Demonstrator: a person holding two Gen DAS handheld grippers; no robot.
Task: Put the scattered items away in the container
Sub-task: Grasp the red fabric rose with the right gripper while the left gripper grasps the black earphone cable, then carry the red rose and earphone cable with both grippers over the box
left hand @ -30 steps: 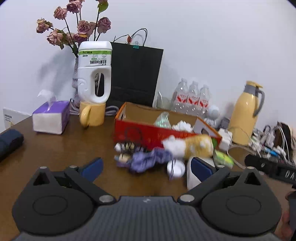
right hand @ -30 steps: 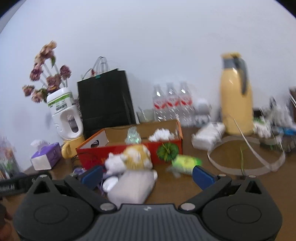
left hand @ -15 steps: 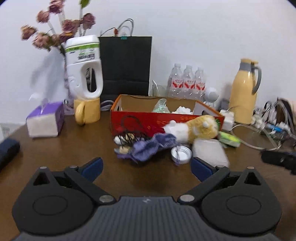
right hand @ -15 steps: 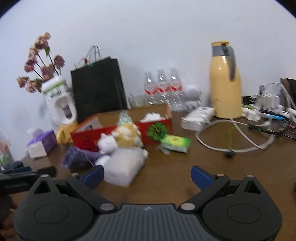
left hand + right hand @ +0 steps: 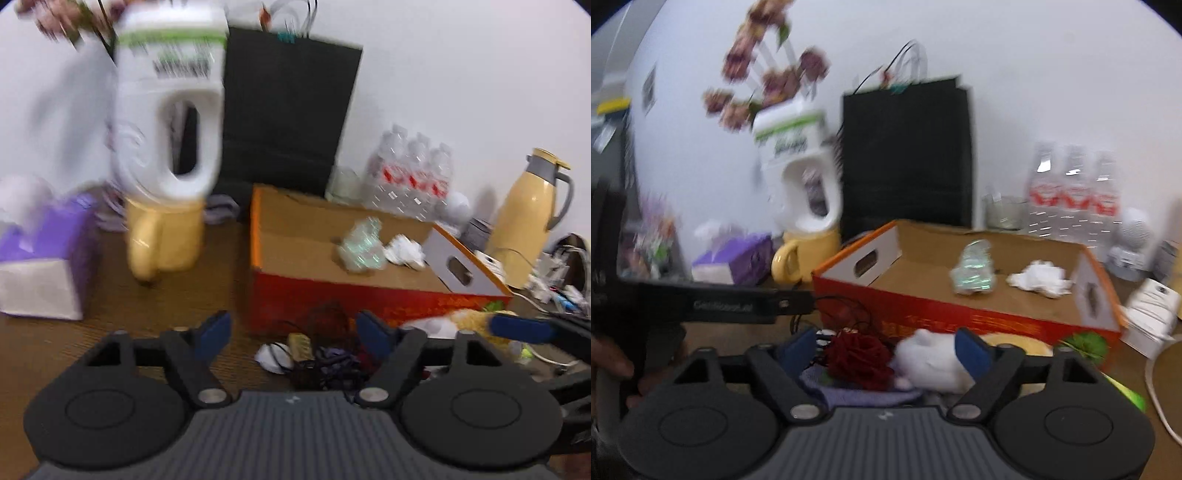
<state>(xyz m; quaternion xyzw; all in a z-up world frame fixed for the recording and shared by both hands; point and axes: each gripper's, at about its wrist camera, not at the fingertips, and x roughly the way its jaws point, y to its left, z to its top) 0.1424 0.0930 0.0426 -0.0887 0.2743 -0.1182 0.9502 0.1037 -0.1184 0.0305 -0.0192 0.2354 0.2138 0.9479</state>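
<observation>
1. Closing, the left claw (image 5: 293, 328) and right claw (image 5: 884, 347) grasp nothing yet, over clutter: red flower (image 5: 858, 356), white plush (image 5: 931, 360).
2. The cardboard box (image 5: 960, 317) stands just behind; yellow mug (image 5: 164, 236) and tissue box (image 5: 44, 273) sit leftward on the table (image 5: 110, 295).

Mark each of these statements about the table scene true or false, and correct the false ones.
1. The red cardboard box holds a crumpled white tissue. True.
2. The white jug stands on a yellow mug. True.
3. The black paper bag lies flat inside the box. False: it stands upright behind the box.
4. The dark red flower is already in the box. False: it lies on the table in front of it.
</observation>
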